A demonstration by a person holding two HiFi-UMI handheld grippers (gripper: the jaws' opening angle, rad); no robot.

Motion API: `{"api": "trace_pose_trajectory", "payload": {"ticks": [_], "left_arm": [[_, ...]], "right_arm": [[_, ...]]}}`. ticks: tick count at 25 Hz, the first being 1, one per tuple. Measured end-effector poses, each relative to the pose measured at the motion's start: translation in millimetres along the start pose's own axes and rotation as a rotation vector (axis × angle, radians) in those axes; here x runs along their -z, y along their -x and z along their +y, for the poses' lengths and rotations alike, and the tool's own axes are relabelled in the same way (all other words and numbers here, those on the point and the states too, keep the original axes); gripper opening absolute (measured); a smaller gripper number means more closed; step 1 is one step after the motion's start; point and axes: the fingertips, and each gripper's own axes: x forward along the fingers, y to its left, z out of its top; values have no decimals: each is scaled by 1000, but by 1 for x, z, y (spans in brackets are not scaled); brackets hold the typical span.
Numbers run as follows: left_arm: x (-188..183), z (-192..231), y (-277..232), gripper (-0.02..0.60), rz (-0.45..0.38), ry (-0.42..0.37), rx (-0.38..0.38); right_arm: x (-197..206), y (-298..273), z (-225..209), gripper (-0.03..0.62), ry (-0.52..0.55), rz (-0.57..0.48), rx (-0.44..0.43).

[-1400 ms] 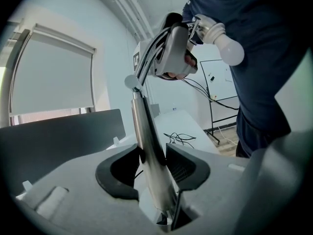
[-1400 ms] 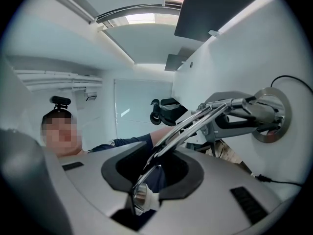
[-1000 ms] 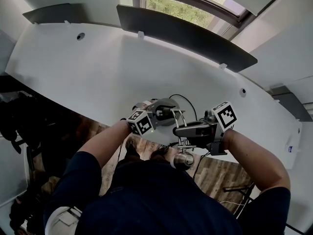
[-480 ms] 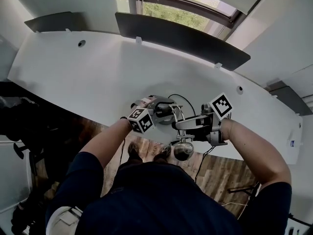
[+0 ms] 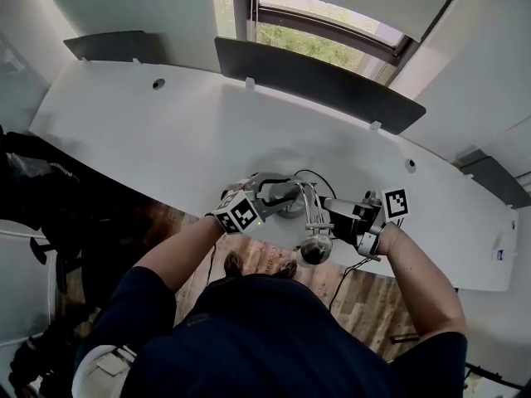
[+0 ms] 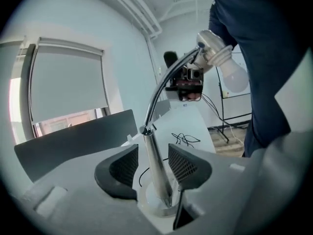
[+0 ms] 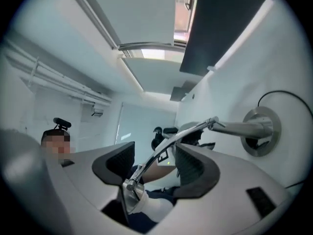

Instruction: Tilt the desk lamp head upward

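Left gripper (image 6: 152, 163) jaws opening, released around upright stem of desk lamp (image 6: 157, 179); right gripper (image 7: 154, 163) jaws opening, loose around its neck.

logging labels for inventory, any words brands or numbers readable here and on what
No text can be read.
Small blue label at the desk's right end: too small to read.
Left cube and right cube: black-and-white square patterns only, no letters.

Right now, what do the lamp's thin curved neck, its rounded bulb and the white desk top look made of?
Thin curved neck: polished metal, likely chrome; bright mirror-like streaks run along it.
Rounded bulb: frosted white glass or plastic; matte and evenly pale, can't tell which.
White desk top: probably laminate or painted board; flat, uniform, softly reflective.
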Motion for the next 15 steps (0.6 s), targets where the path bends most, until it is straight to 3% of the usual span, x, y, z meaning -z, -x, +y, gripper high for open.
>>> {"api": "trace_pose_trajectory", "payload": {"ticks": [3, 8, 12, 15], "left_arm": [[-22, 1, 15, 190, -25, 129, -32], [-49, -5, 39, 189, -95, 331, -43], [-70, -4, 56, 176, -134, 421, -55], [-88, -7, 66, 121, -166, 431, -57]], "right_arm": [[-8, 13, 10, 256, 103, -158, 5], [-3, 24, 19, 242, 300, -335, 70], [-3, 35, 22, 179, 432, -477, 156], [-1, 42, 29, 102, 546, -548, 226]]}}
